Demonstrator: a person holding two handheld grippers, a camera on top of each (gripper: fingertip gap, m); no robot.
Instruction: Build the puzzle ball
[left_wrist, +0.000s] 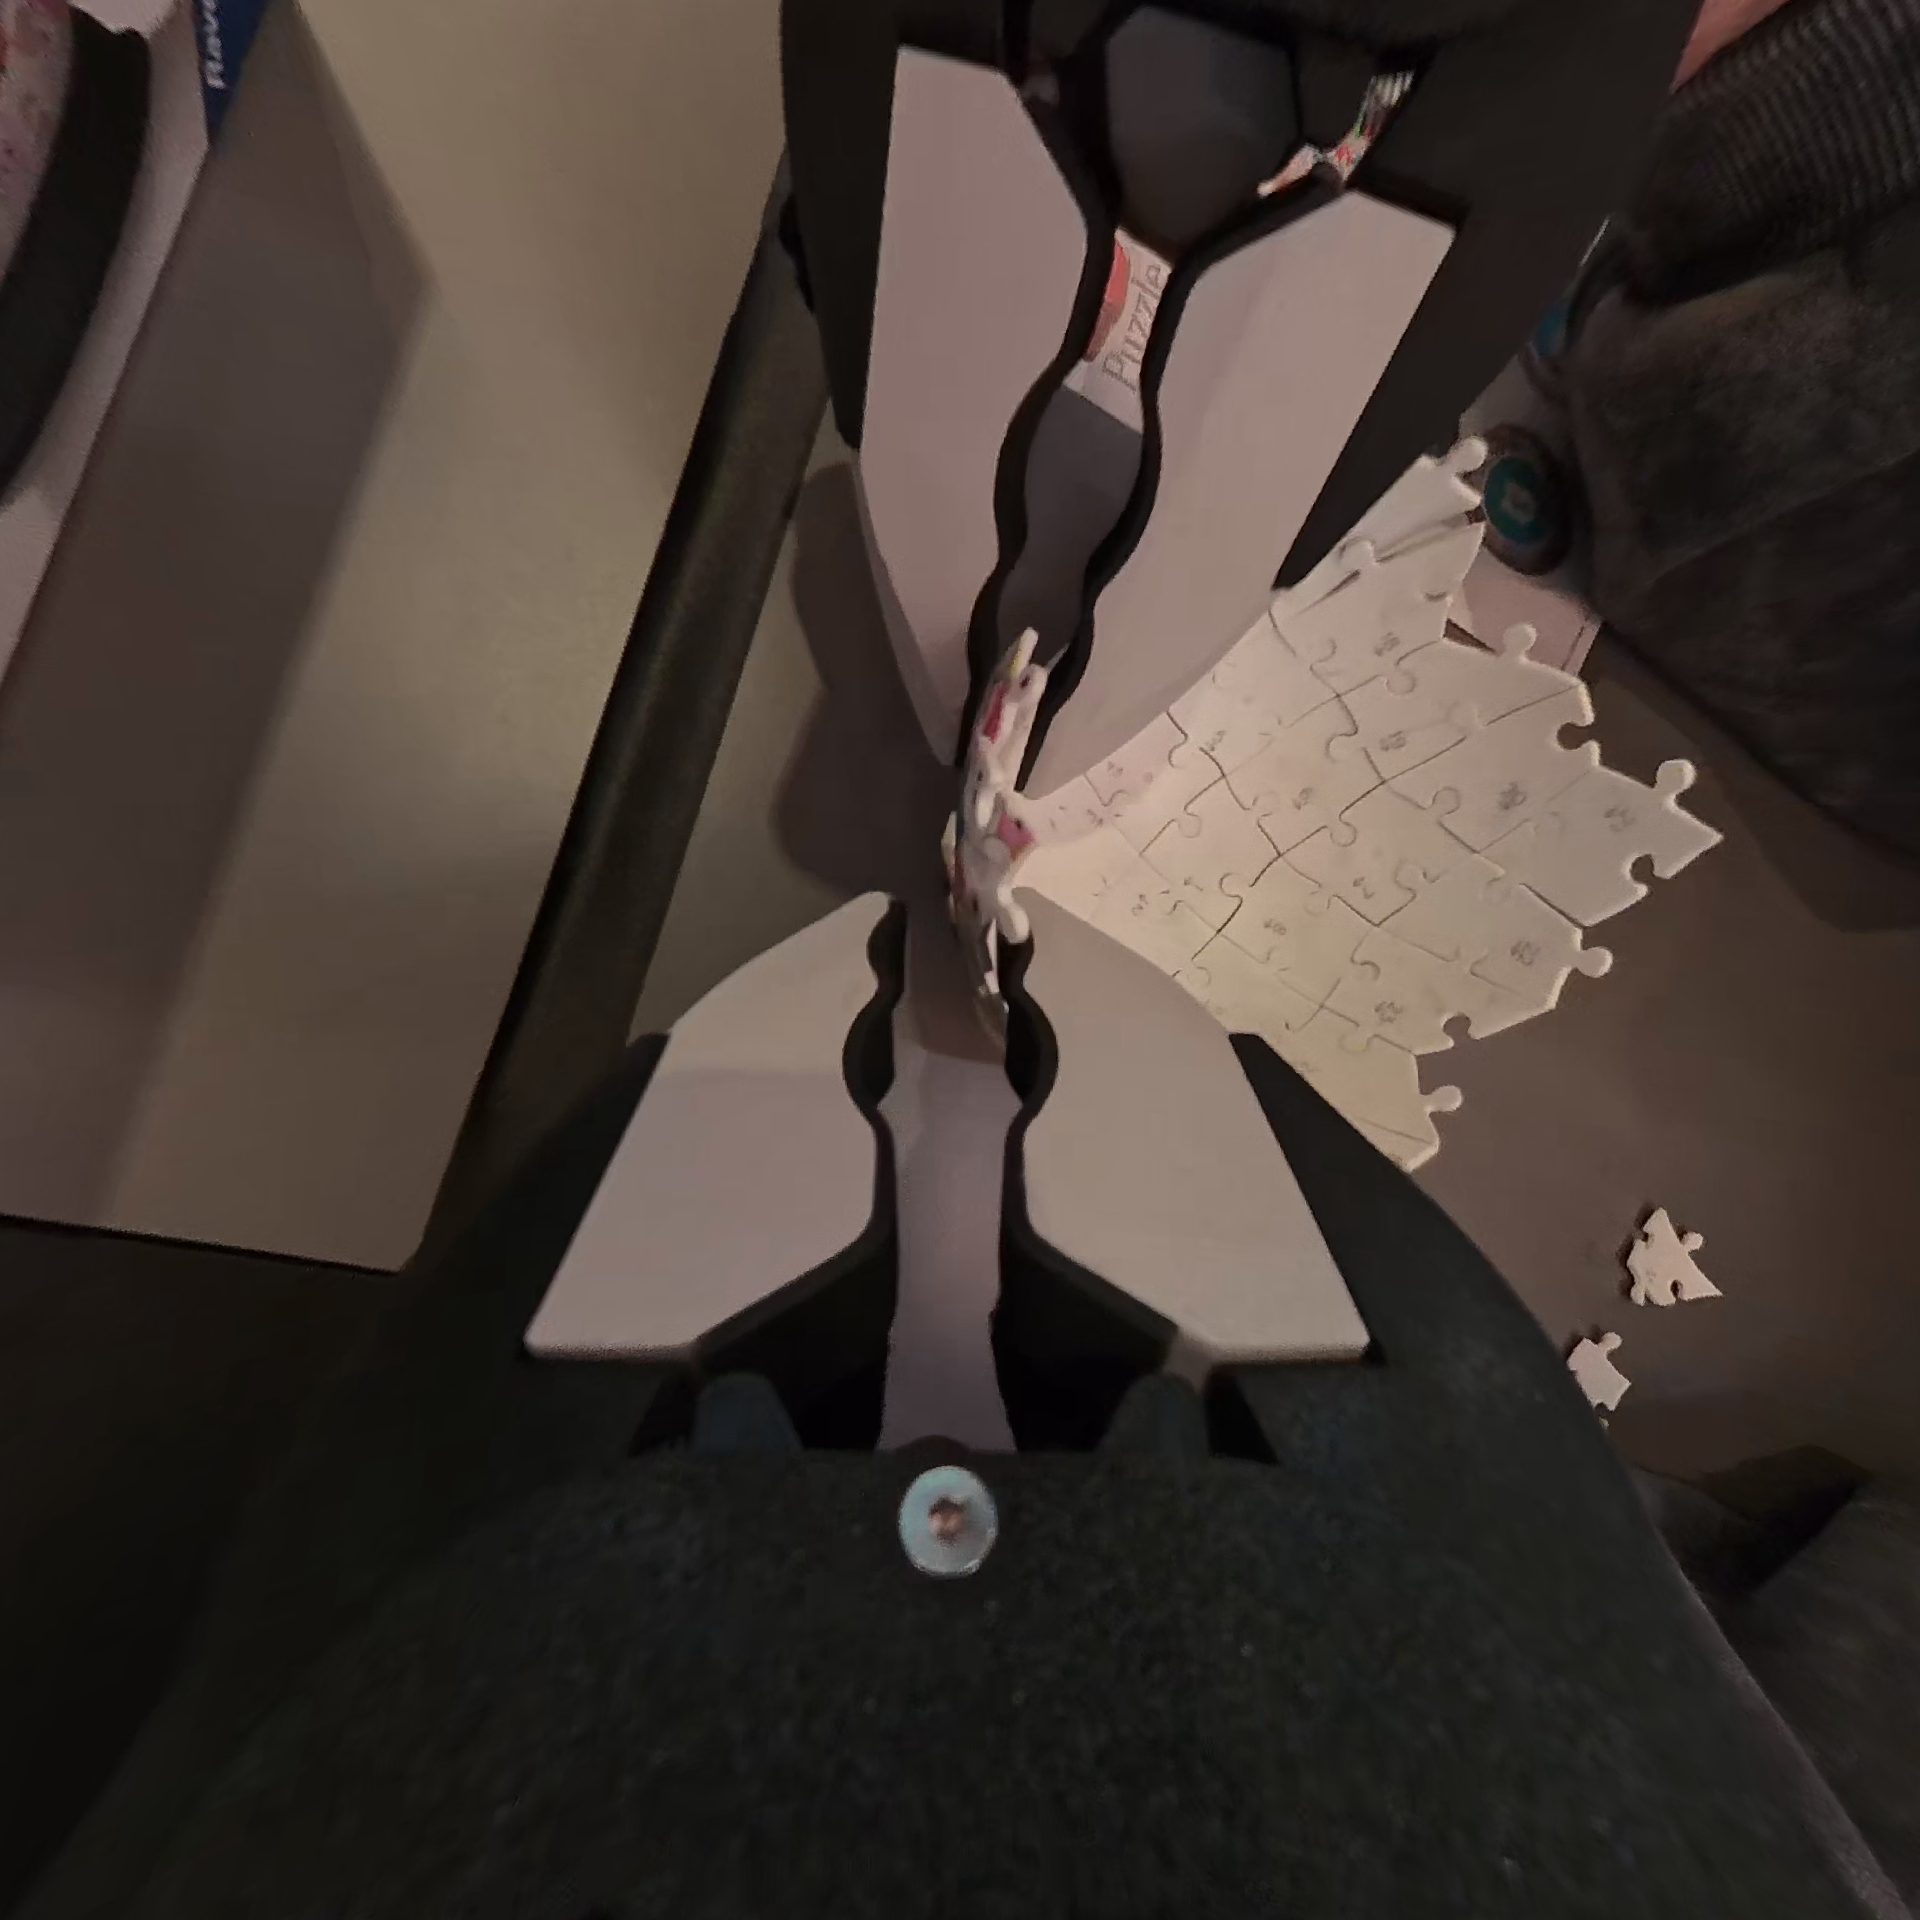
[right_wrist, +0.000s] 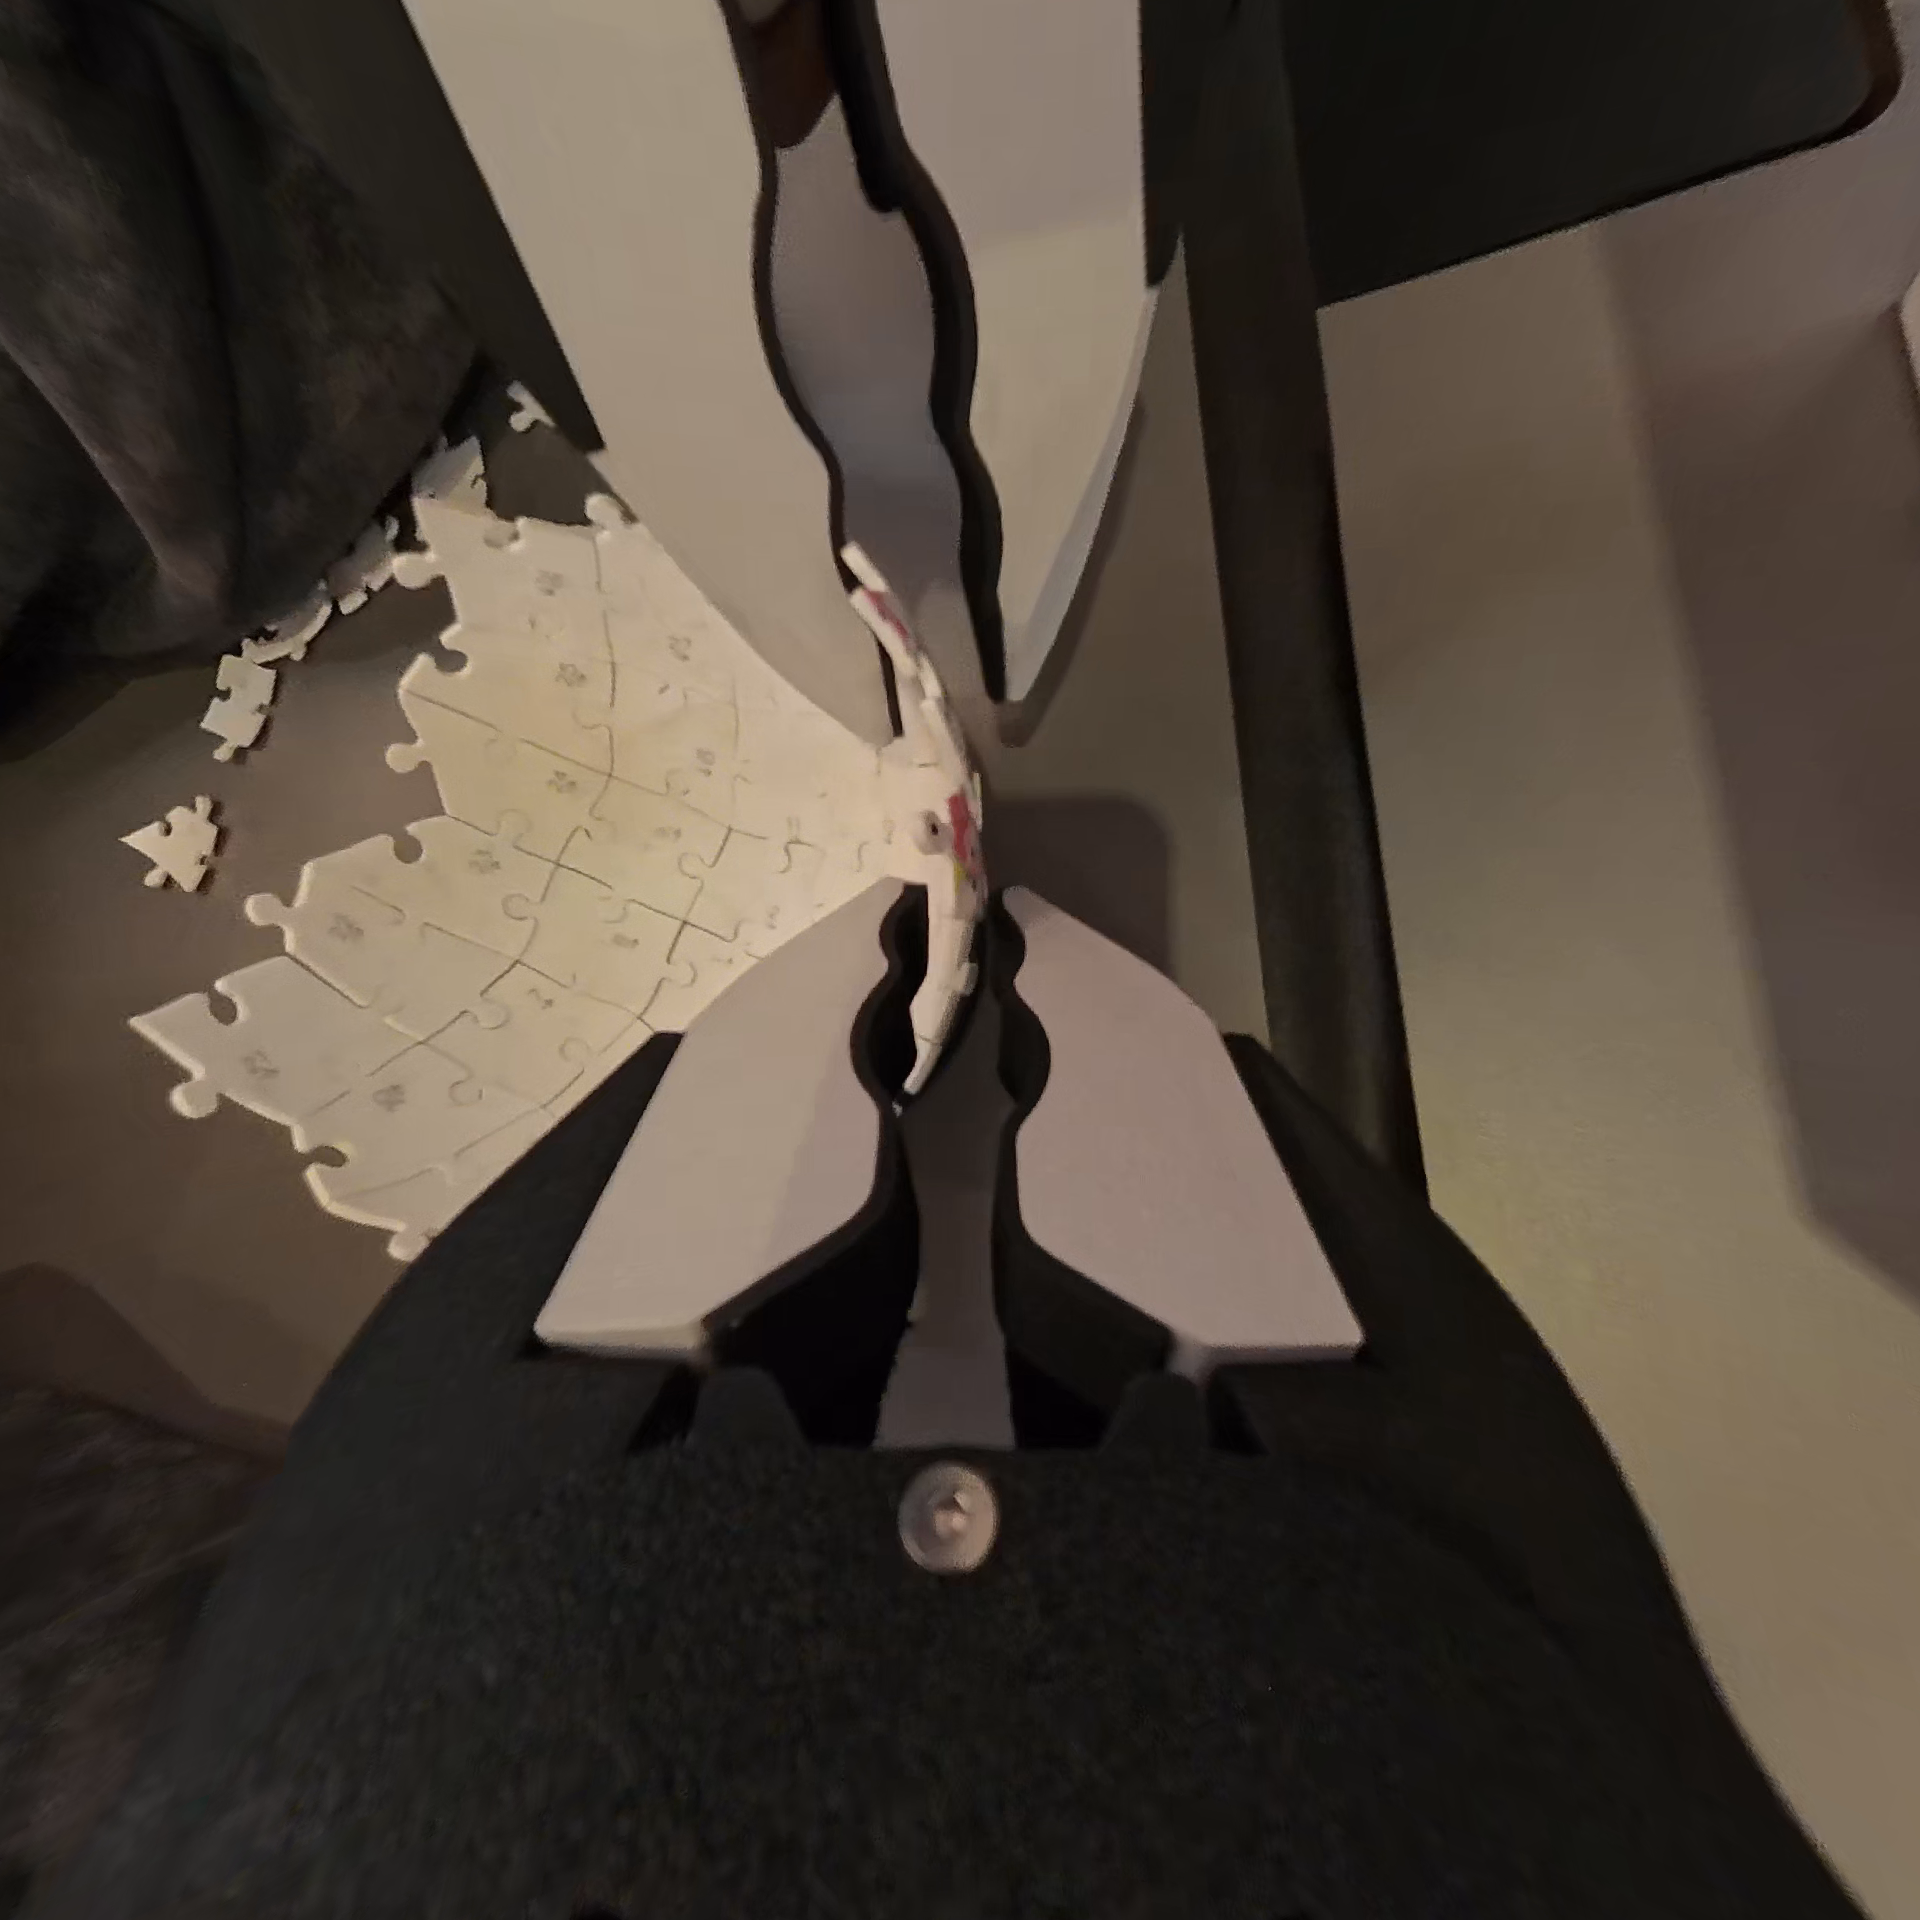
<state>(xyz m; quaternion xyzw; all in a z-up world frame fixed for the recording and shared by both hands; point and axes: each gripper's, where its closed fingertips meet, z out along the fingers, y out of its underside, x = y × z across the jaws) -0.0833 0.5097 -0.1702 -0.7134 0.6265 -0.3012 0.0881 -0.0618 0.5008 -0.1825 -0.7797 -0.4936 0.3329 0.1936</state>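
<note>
Both claws, left (left_wrist: 951, 935) and right (right_wrist: 951, 935), pinch the puzzle shell (left_wrist: 1351, 862) (numbered backs).

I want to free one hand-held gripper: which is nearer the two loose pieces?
Left, probably. The loose pieces lie just beside the left hand-held gripper; the right hand-held gripper faces it from farther off, both clamping the puzzle section.

Matt white plastic puzzle shell (left_wrist: 1351, 862); grainy black gripper (left_wrist: 956, 935); soft grey cloth (left_wrist: 1766, 520)
</note>
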